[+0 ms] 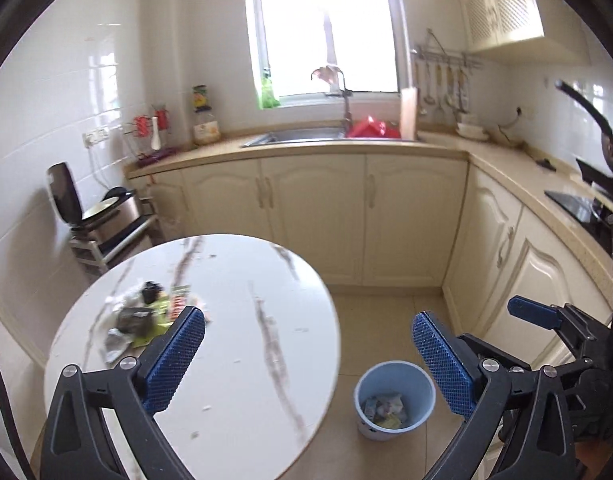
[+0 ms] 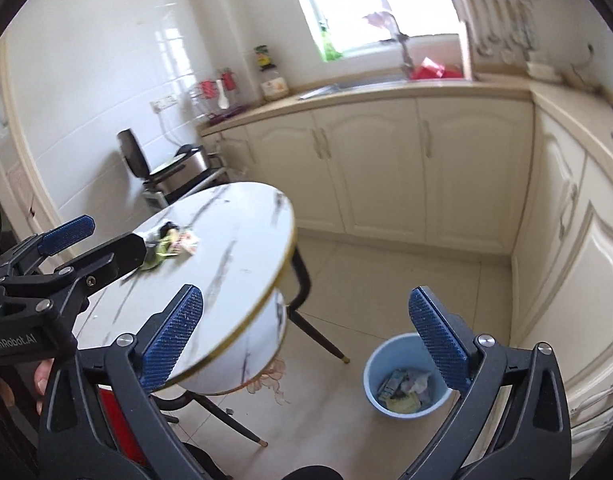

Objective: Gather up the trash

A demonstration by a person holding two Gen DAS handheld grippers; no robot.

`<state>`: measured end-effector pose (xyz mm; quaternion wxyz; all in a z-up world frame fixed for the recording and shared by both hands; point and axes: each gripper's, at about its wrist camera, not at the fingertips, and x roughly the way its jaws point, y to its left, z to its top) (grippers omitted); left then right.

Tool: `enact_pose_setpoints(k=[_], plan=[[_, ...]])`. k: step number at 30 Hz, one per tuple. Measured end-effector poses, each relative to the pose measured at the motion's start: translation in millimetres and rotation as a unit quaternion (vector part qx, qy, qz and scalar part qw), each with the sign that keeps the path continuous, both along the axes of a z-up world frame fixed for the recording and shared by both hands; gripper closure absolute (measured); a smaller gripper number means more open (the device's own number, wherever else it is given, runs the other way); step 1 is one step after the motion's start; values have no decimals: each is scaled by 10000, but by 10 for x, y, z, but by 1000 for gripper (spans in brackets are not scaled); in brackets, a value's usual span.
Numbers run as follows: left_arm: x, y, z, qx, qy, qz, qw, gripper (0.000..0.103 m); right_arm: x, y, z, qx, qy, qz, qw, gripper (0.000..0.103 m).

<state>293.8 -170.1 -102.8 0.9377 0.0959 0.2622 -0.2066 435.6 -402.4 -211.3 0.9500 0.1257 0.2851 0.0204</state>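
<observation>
A pile of trash [image 1: 140, 318], with crumpled wrappers, a dark packet and green paper, lies on the left part of a round white marble table [image 1: 234, 320]. It also shows in the right wrist view [image 2: 172, 242]. A light blue bin [image 1: 394, 398] with several wrappers inside stands on the floor to the right of the table; it also shows in the right wrist view [image 2: 404, 378]. My left gripper [image 1: 306, 344] is open and empty, above the table's right edge. My right gripper [image 2: 304, 328] is open and empty, above the floor between table and bin.
Cream kitchen cabinets [image 1: 346, 216] with a sink [image 1: 298, 136] run along the back and right walls. A rack with an appliance [image 1: 102, 220] stands at the left wall. A stove with a pan [image 1: 602, 176] is at the right. Tiled floor [image 2: 386, 280] surrounds the bin.
</observation>
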Motion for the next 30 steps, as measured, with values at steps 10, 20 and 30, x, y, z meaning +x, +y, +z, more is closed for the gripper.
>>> enact_pose_setpoints(k=[10, 20, 30], plan=[[-488, 1371, -119, -109, -138, 1166, 9930, 1, 379, 1119, 159, -462, 111, 820, 9955, 0], [173, 1938, -508, 106, 540, 1961, 9790, 1, 1348, 1744, -285, -887, 850, 1425, 9821, 0], [1188, 1717, -860, 426, 1388, 1826, 9724, 1, 2436, 2046, -859, -1153, 1597, 1619, 9670, 2]])
